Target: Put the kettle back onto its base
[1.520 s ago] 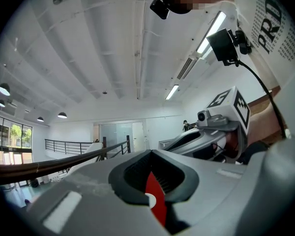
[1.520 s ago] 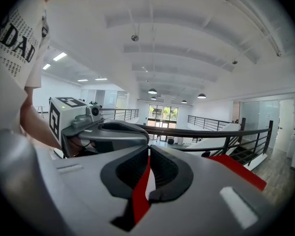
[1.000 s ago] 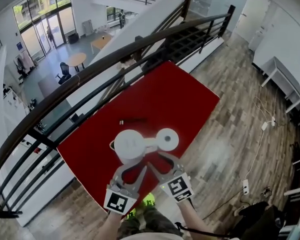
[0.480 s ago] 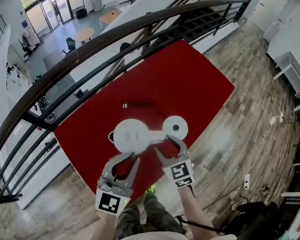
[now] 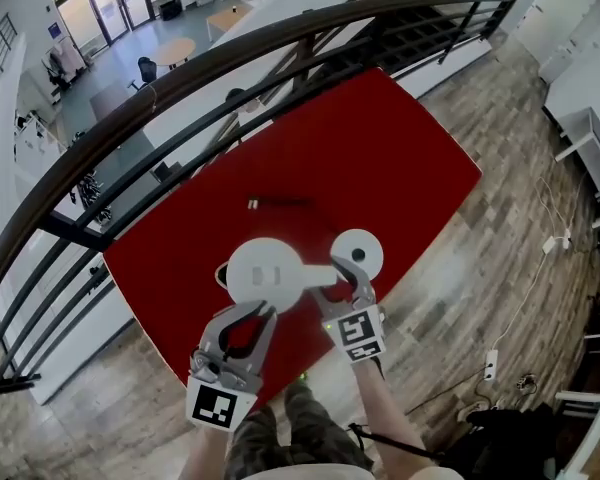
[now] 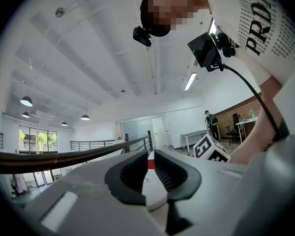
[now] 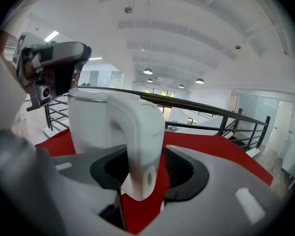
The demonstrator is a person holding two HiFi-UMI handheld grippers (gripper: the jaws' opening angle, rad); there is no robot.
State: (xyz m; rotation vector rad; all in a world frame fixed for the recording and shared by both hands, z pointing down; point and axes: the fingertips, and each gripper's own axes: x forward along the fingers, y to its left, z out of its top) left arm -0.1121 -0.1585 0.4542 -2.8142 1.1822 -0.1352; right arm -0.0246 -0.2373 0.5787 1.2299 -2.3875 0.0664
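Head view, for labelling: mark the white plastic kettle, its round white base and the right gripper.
White plastic kettle (image 5: 263,273): head view, lid centre.
Round white base (image 5: 359,251): head view, flat top.
Right gripper (image 5: 344,282): head view, between its fingertips.

White kettle (image 5: 263,273) on red table (image 5: 380,148), base (image 5: 359,252) just beside, right claw (image 5: 336,284) just closing round the handle (image 5: 316,275), left claw (image 5: 248,314) near

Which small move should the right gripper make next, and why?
Probably close fully on the handle: the right gripper, its jaws just closing, straddles it with a gap showing, and the kettle is beside its base.
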